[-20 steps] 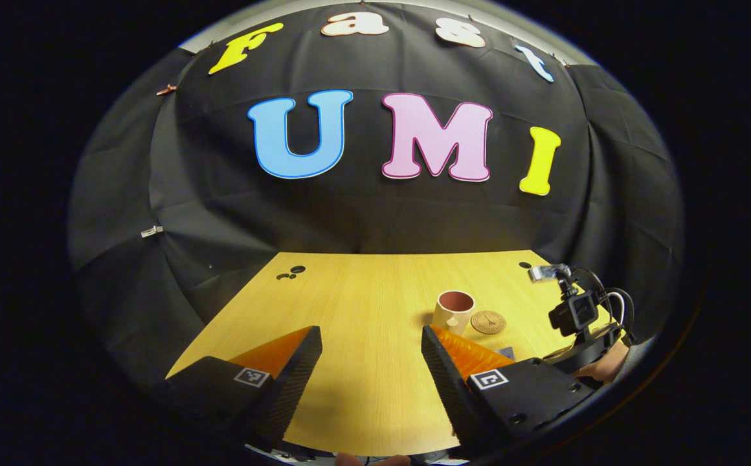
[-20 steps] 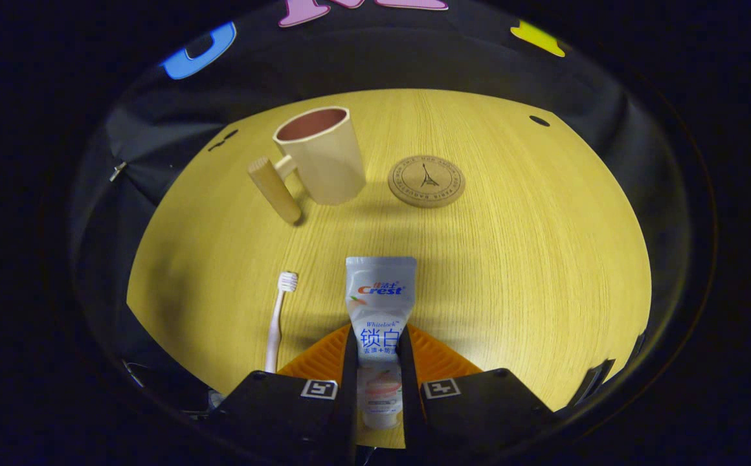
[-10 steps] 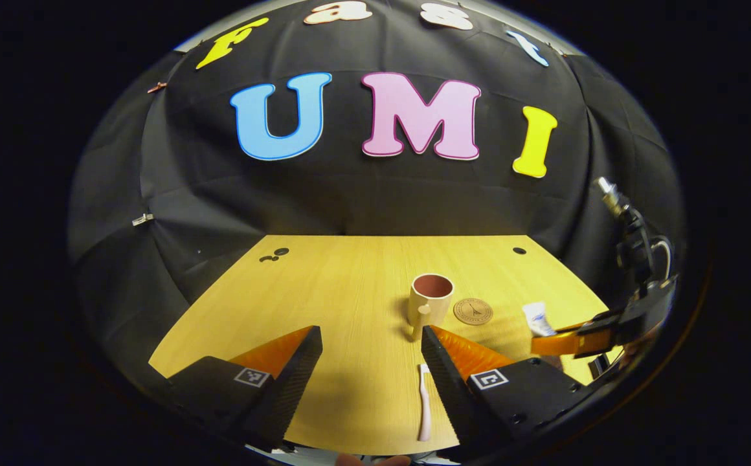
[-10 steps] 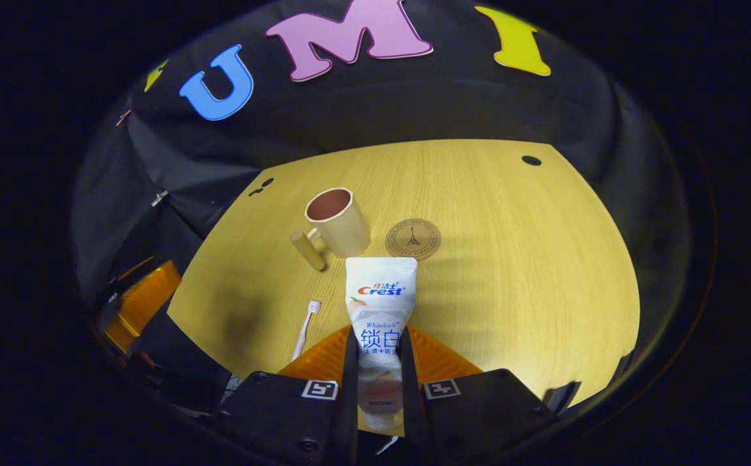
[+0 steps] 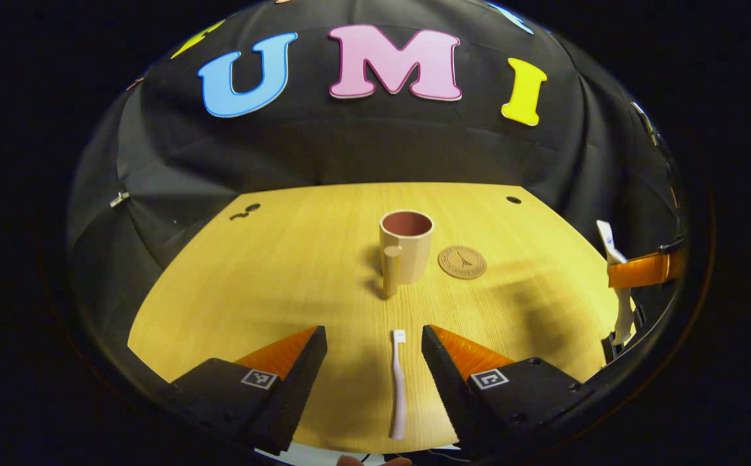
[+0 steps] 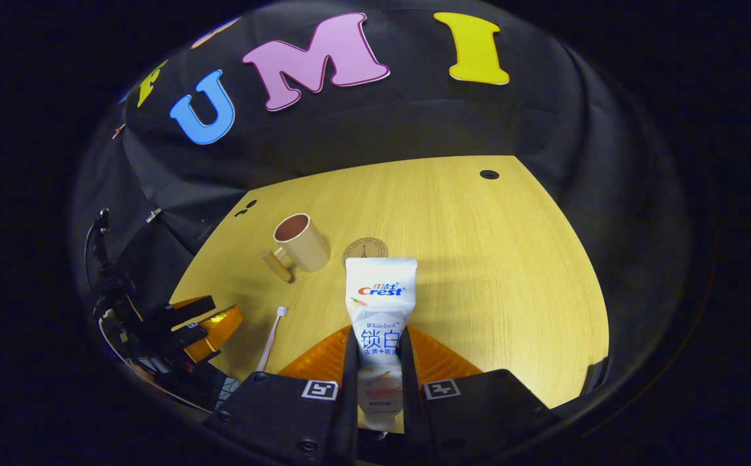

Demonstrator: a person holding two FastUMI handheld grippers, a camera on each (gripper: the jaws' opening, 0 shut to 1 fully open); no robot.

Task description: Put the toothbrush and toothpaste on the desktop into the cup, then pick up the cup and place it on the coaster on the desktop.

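Fingers (image 5: pixel 298 382) of the left gripper (image 5: pixel 373 372) stand spread wide above the table (image 5: pixel 272 272), with the toothbrush (image 5: pixel 399 382) lying flat between them, its bristle end pointing away toward the cup (image 5: pixel 406 252). Neither finger touches the brush as far as the left gripper view shows. Moving right across that view, the cup stands upright near the middle of the table with its peg handle facing the camera, and the coaster (image 5: pixel 461 262) lies just beside it on the right, apart from it and bare. Farther right, at the edge of the view, the toothpaste (image 5: pixel 612 259) hangs clear of the table in the right gripper.

In the right gripper view, the right gripper (image 6: pixel 377 362) has its fingers pressed against both sides of the toothpaste tube (image 6: pixel 381 310), which stands up between them with its crimped flat end uppermost. Cup (image 6: pixel 300 243) and coaster (image 6: pixel 364 249) sit ahead and to the left, well below the tube.

By my judgement the task is early: the cup is empty, and the step in hand is loading it. Next, the right hand needs to carry the tube over the cup's mouth and lower it in before letting go, while the left needs to drop and close across the brush handle.
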